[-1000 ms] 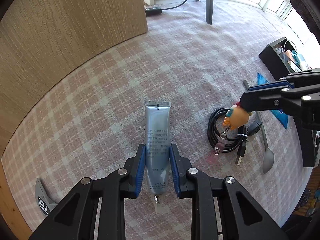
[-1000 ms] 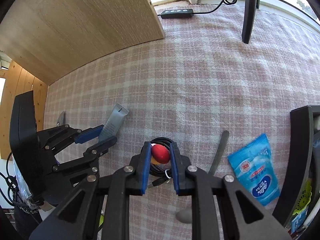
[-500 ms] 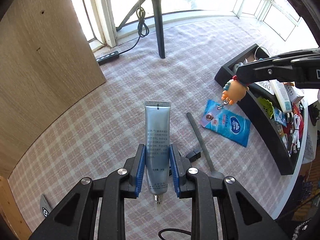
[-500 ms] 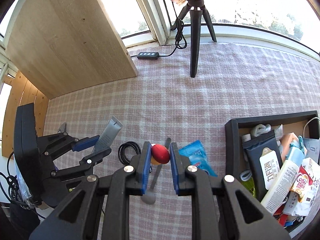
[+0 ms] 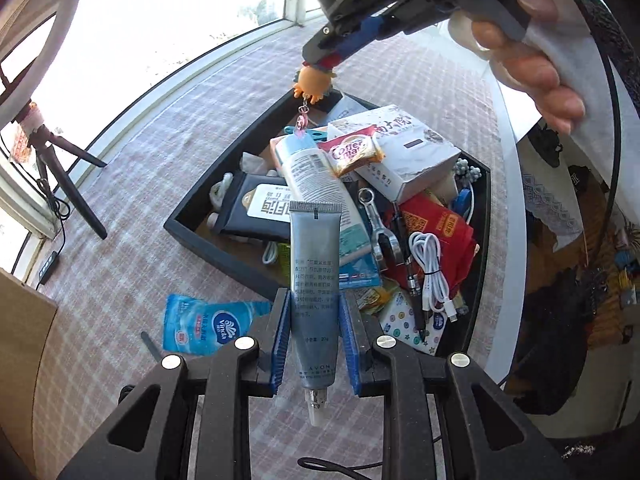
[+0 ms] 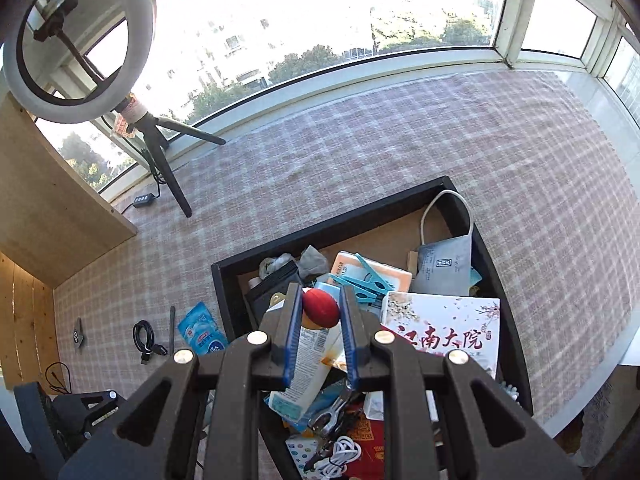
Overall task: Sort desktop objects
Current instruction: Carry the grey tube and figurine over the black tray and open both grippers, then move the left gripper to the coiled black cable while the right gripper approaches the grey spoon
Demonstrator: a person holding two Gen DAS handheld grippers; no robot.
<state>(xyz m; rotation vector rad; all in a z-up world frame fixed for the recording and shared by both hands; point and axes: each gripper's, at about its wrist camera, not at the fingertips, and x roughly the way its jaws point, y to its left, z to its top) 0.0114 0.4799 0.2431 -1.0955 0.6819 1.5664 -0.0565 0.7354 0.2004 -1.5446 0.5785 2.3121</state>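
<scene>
My left gripper [image 5: 314, 312] is shut on a grey cosmetic tube [image 5: 315, 264], held in the air over the near edge of a black tray [image 5: 188, 227] full of items. My right gripper [image 6: 320, 312] is shut on an orange toy keychain with a red cap [image 6: 320, 309], held above the same tray [image 6: 224, 292]. In the left wrist view the right gripper [image 5: 328, 56] hangs the keychain [image 5: 313, 82] over the tray's far corner.
The tray holds a white box [image 6: 440, 328], a lotion tube [image 5: 316, 176], a black pouch [image 5: 256, 208], cables and packets. On the checked cloth lie a blue tissue pack [image 5: 204, 326], a black cable [image 6: 146, 338] and a spoon handle [image 6: 172, 328]. A tripod with ring light [image 6: 160, 148] stands at the back.
Both grippers rose and swung right from over the cloth to above the tray, each keeping its object. The tray is much closer in both views.
</scene>
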